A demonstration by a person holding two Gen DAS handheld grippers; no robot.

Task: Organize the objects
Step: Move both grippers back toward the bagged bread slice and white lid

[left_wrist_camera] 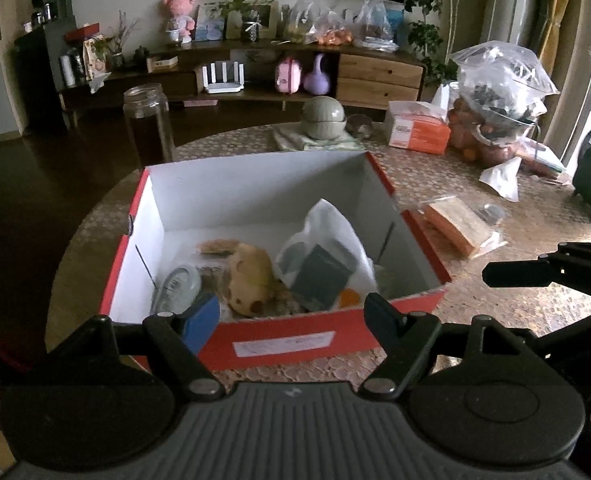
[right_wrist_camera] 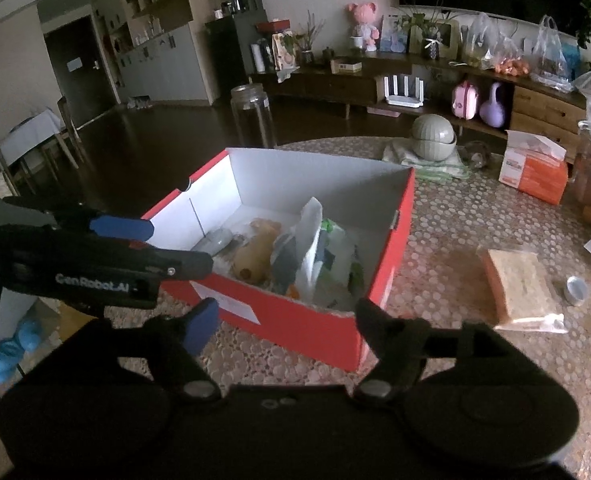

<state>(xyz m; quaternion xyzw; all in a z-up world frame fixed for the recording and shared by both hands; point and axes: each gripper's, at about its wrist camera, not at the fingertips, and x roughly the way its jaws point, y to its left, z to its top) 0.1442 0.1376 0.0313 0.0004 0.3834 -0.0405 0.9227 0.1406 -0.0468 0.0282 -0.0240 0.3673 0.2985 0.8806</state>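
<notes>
Both grippers open, empty, near the red box (left_wrist_camera: 279,340).
Take your right gripper (right_wrist_camera: 285,320) to the wrapped block (right_wrist_camera: 521,284) at lower right; keep the left gripper (left_wrist_camera: 291,316) clear.

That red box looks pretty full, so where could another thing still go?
Inside the red box, the white floor by the far wall is bare; the near half is crowded. On the table, a patch between the box and the wrapped bread is free.
</notes>
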